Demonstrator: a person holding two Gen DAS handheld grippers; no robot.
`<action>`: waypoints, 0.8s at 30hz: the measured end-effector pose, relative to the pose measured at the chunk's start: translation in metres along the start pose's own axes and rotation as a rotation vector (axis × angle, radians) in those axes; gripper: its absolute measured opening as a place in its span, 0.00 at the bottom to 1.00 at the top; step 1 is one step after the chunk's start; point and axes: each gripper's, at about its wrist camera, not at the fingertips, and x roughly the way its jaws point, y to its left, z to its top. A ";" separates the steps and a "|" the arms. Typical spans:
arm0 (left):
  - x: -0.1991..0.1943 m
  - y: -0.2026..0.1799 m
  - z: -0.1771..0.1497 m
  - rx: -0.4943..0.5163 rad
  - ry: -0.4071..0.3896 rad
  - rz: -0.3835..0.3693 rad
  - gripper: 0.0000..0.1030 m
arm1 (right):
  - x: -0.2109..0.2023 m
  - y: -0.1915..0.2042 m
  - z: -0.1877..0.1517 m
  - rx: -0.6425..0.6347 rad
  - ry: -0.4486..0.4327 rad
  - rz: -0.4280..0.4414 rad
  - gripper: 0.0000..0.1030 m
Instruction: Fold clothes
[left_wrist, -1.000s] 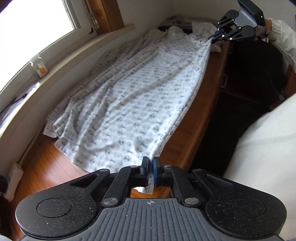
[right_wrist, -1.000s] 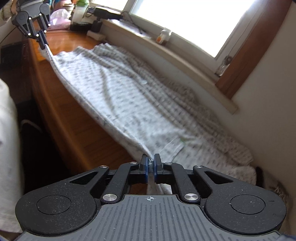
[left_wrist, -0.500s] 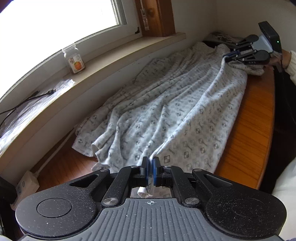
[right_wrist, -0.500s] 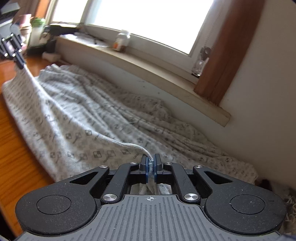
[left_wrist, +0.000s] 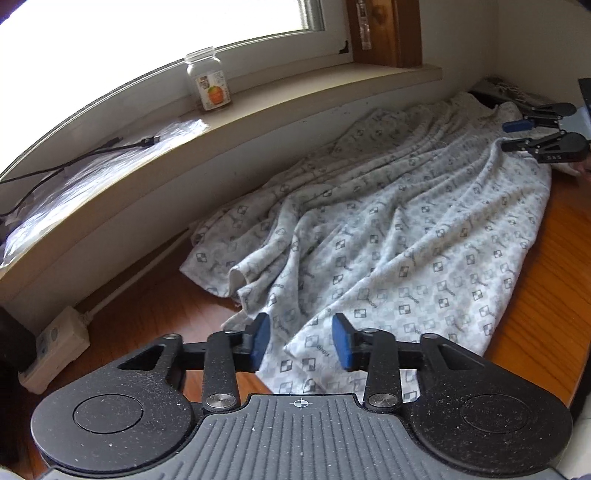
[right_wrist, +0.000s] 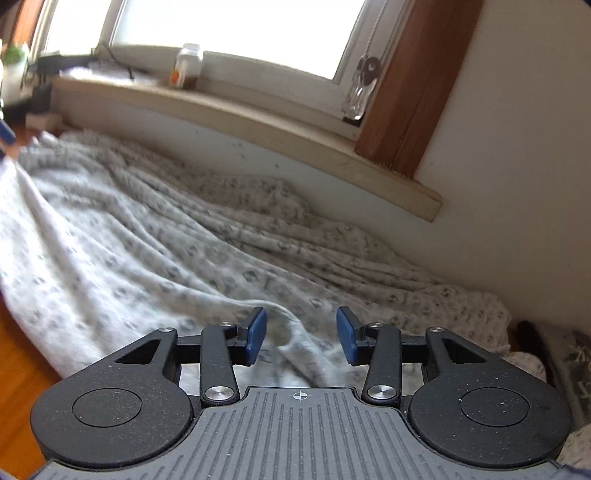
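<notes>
Patterned cloth (left_wrist: 388, 236) spread on wooden counter (left_wrist: 535, 306), under both tools. Left tool (left_wrist: 301, 341) opening, cloth corner between pads, unpressed. Right tool (right_wrist: 301, 338) opening likewise over far end.

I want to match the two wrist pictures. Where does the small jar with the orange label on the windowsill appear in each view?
Left wrist view: the jar stands upper left of centre on the windowsill, above the patterned cloth.
Right wrist view: the jar stands upper left on the windowsill, blurred, far behind the cloth.
Shared landmark: the brown wooden window frame, which meets the sill's end in both.
</notes>
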 end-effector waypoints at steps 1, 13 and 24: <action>-0.003 0.001 -0.004 -0.015 -0.006 0.009 0.48 | -0.005 0.002 -0.001 0.020 -0.014 0.011 0.44; -0.001 -0.048 -0.029 -0.061 -0.048 -0.055 0.49 | 0.011 0.039 -0.009 0.127 0.081 0.231 0.48; -0.005 -0.055 -0.056 -0.101 -0.031 -0.086 0.49 | -0.007 0.041 -0.029 0.177 0.061 0.228 0.51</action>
